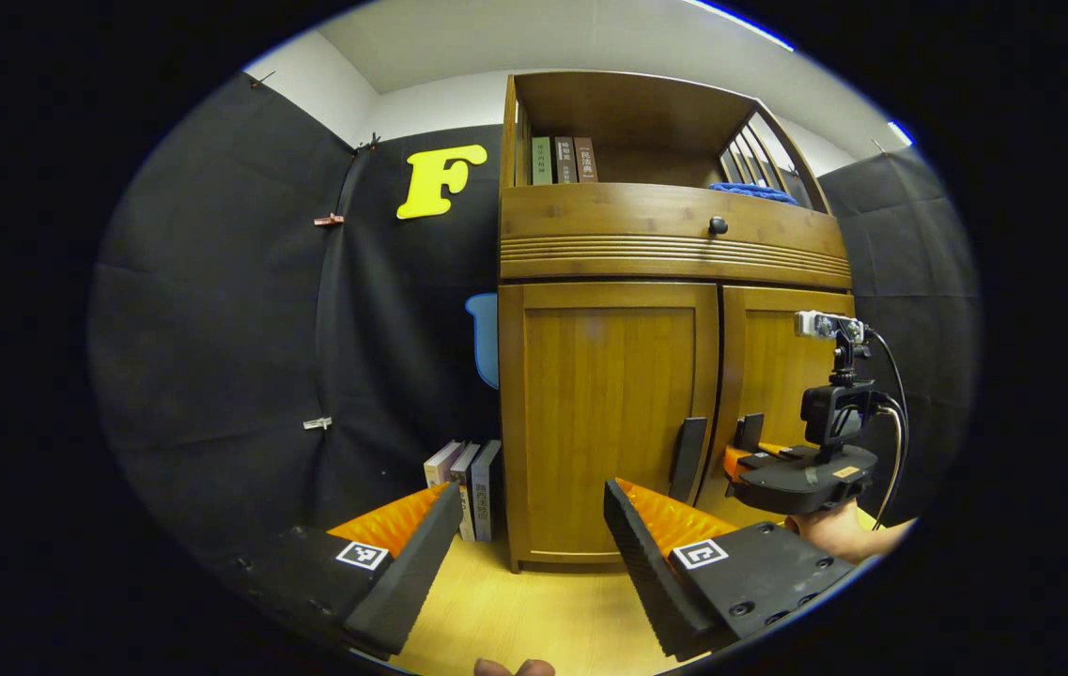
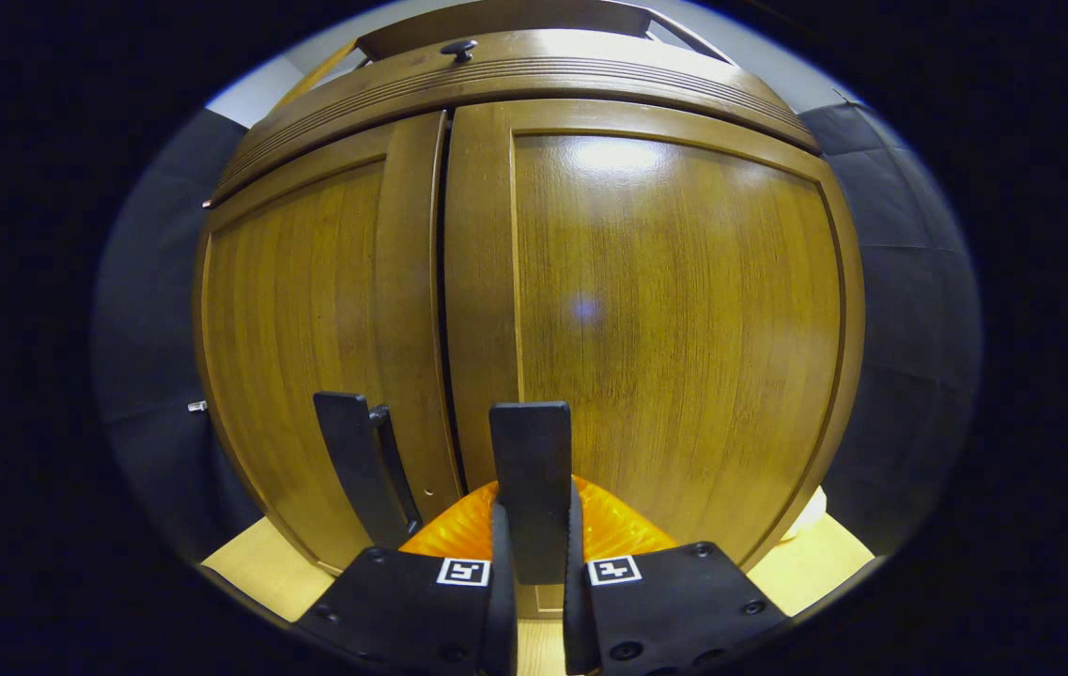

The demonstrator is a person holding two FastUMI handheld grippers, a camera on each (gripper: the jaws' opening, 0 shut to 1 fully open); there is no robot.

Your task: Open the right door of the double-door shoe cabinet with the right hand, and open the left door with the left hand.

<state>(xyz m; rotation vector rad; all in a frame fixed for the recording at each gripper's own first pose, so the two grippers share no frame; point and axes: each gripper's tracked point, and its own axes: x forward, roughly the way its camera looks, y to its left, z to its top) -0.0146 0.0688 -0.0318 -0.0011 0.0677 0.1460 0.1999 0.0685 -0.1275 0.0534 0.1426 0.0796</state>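
Note:
The wooden shoe cabinet stands ahead with both doors closed. Its left door carries a black upright handle near the centre gap. My left gripper hangs open in front of that door, short of the handle, with nothing between its fingers. In the right gripper view, my right gripper is shut on the right door's black handle, both fingers pressing its sides. The left door's handle stands just left of it. The left gripper view also shows the right gripper and the hand holding it at the right door.
Several books stand on the wooden floor against the cabinet's left side. Above the doors is a drawer with a black knob. The open shelf on top holds books and a blue cloth.

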